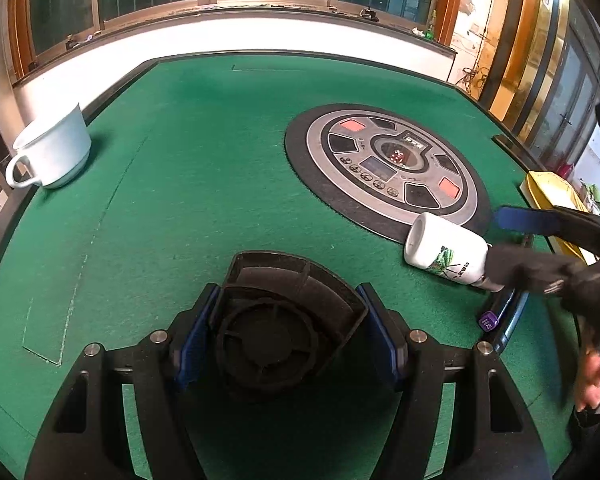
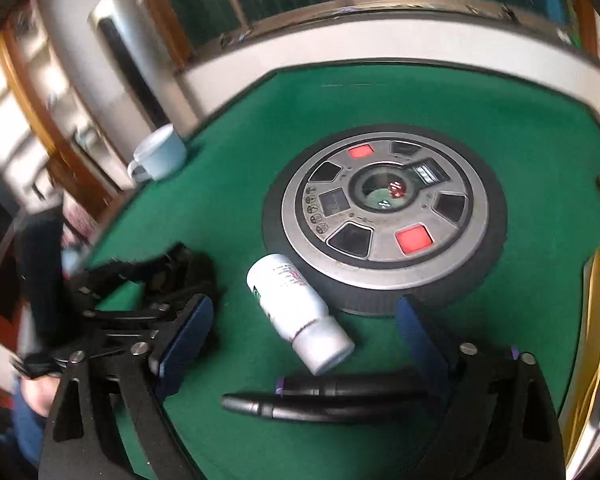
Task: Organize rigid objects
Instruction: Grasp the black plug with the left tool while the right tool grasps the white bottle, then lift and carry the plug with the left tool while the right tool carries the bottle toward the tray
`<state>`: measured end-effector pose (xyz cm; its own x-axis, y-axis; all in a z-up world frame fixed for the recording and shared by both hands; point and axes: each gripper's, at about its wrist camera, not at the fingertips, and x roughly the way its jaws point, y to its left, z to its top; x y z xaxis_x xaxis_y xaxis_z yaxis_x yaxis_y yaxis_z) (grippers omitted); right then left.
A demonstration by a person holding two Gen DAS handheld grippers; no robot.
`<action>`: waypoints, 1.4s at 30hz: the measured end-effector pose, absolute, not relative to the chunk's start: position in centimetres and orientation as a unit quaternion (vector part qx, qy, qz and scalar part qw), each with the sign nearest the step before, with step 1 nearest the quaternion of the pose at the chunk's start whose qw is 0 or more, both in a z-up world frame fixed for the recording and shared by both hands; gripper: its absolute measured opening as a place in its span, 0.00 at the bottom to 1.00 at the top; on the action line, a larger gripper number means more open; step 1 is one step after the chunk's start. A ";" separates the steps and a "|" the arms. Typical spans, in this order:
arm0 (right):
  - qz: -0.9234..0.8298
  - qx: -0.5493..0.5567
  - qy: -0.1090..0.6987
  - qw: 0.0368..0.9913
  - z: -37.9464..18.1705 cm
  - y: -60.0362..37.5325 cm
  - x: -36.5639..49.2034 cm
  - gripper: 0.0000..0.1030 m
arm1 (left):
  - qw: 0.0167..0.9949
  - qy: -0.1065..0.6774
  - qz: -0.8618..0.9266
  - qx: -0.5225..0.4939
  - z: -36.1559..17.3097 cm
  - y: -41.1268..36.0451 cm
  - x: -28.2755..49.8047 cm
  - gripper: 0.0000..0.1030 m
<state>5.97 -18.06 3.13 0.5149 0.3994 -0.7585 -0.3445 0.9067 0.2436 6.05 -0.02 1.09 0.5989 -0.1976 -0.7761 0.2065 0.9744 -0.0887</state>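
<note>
The left gripper (image 1: pixel 287 332) clamps a black ribbed plastic piece (image 1: pixel 283 320) over open green felt table (image 1: pixel 203 200); the right gripper (image 2: pixel 304 332), fingers spread, straddles the lying white plastic bottle (image 2: pixel 295 308) beside the round grey control panel's (image 2: pixel 384 208) edge.

Bottle (image 2: pixel 295 312) on its side on table (image 2: pixel 227 208), just before control disc (image 2: pixel 384 216); cup (image 2: pixel 159 158) far left.

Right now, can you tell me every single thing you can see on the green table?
Table: one, green felt, under everything.
Round panel: one, grey and black with red buttons, middle of the table.
Cup: one, white, far left corner.
Bottle: one, white, lying on its side by the round panel.
Pens: two, black, lying beside the bottle, near the right gripper.
Black plastic part: one, held in the left gripper.
Yellow thing: one, right table edge; cannot tell what.
Left gripper: shut on the black part.
Right gripper: open, around the bottle.
</note>
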 end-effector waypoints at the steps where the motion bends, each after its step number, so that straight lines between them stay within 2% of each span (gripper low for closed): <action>1: 0.219 0.016 0.444 0.869 3.0 -17.7 6.5 0.69 | 0.894 0.434 -0.112 0.005 1.1 0.0 6.0 0.65; 2: 0.212 -0.018 0.447 0.869 2.7 -16.7 6.6 0.64 | 0.894 0.434 -0.112 0.006 1.1 0.0 6.0 0.65; 4: 0.206 -0.064 0.452 0.865 2.0 -15.1 6.8 0.42 | 0.894 0.434 -0.112 0.007 1.1 -0.1 6.0 0.65; 7: 0.193 -0.102 0.454 0.864 0.6 -14.2 6.9 0.31 | 0.894 0.435 -0.111 0.008 1.1 -0.1 6.1 0.65; 10: 0.193 -0.100 0.448 0.867 0.5 -14.4 6.8 0.30 | 0.894 0.435 -0.109 0.013 1.1 -0.3 6.1 0.65; 19: 0.201 0.029 0.439 0.875 2.0 -17.3 6.1 0.31 | 0.901 0.420 -0.108 -0.003 1.6 0.2 5.7 0.65; 32: 0.196 0.064 0.405 0.891 4.0 -18.1 4.5 0.31 | 0.915 0.381 -0.134 -0.017 3.0 -0.6 4.8 0.65; 42: 0.197 0.088 0.391 0.895 4.4 -19.3 0.7 0.31 | 0.914 0.373 -0.157 -0.004 3.9 -3.4 1.2 0.65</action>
